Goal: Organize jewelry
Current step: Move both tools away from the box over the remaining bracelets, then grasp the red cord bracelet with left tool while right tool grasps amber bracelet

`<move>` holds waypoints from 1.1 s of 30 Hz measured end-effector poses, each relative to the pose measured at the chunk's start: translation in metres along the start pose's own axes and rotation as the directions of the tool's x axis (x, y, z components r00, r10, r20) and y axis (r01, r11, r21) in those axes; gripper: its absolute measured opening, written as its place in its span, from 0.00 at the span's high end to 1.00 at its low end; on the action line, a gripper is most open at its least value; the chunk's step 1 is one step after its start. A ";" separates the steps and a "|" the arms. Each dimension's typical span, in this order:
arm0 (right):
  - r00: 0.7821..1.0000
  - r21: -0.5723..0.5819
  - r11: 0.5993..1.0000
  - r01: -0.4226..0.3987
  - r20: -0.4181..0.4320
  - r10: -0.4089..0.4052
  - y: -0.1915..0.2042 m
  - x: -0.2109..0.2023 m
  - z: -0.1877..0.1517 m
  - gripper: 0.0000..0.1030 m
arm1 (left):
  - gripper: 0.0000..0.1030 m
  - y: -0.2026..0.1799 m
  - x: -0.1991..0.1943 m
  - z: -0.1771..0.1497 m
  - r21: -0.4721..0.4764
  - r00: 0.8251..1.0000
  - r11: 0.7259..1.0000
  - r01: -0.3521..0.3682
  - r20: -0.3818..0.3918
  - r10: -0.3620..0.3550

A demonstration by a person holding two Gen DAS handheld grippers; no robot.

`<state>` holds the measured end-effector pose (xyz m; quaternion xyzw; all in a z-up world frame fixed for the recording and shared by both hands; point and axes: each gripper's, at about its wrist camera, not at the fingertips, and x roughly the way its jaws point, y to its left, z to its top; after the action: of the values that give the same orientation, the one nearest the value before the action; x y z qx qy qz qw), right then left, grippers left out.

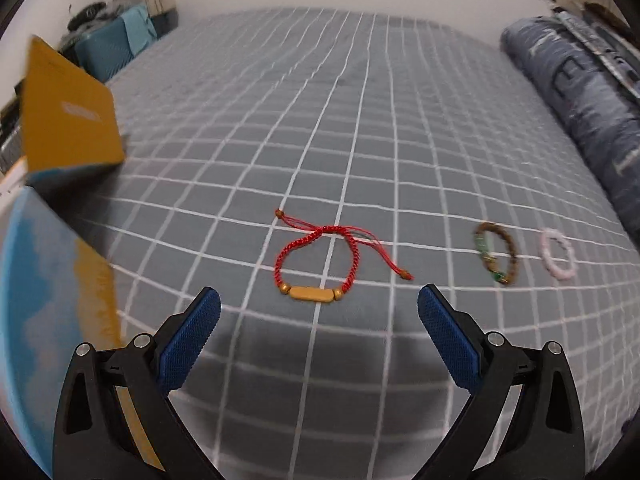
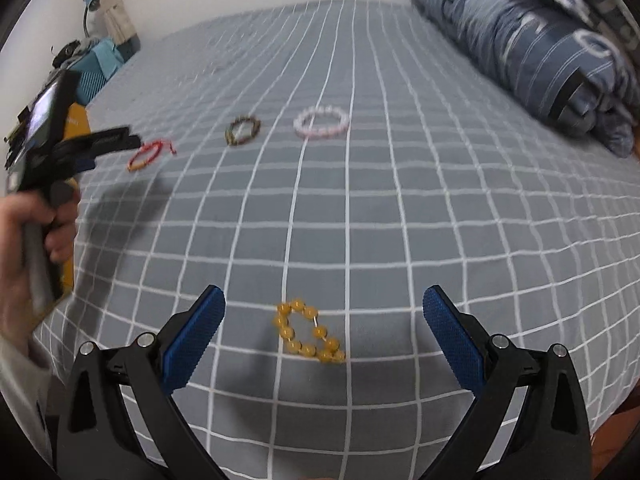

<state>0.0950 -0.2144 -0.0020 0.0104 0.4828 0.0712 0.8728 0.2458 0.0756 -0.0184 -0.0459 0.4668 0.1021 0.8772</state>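
Textured blue pads are lining the black fingers of the left claw [image 1: 319,302], which is hanging wide apart and holding nothing just short of a braided red cord bracelet [image 1: 320,258] whose oblong wooden bead is lying crosswise, tasselled ends trailing away. Likewise gaping and unladen, the right claw [image 2: 324,304] is framing a kinked loop of glossy round amber beads [image 2: 308,332] stretching diagonally toward the lower right. Farther off on the grey grid-checked bedsheet [image 2: 400,200], a brown beaded bracelet [image 2: 242,129] and a pale pink beaded ring [image 2: 321,121] are resting flat near a rumpled blue quilt [image 2: 540,40].
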 end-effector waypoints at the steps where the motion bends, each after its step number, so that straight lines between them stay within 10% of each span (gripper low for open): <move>1: 1.000 -0.011 1.000 -0.010 -0.017 0.009 0.001 0.005 -0.003 0.08 | 0.06 -0.002 0.007 0.002 0.002 1.000 1.000 -0.009 -0.005 0.009; 20: 0.991 -0.024 0.999 -0.039 -0.133 0.035 -0.003 0.050 -0.019 0.24 | 0.07 -0.009 0.073 0.021 0.008 0.996 1.000 -0.028 -0.086 0.029; 29: 0.990 -0.040 0.999 0.012 -0.143 -0.018 -0.001 0.051 -0.017 0.54 | 0.45 -0.014 0.068 0.020 0.037 0.996 0.999 0.007 -0.093 -0.004; 33: 0.987 -0.083 0.995 0.062 -0.141 -0.073 0.005 0.051 -0.017 0.84 | 0.69 -0.017 0.065 0.019 0.059 0.996 0.998 0.010 -0.092 -0.005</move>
<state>0.1070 -0.2035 -0.0533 -0.0455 0.5414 0.0610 0.8373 0.2999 0.0714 -0.0615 -0.0261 0.5094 0.0827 0.8562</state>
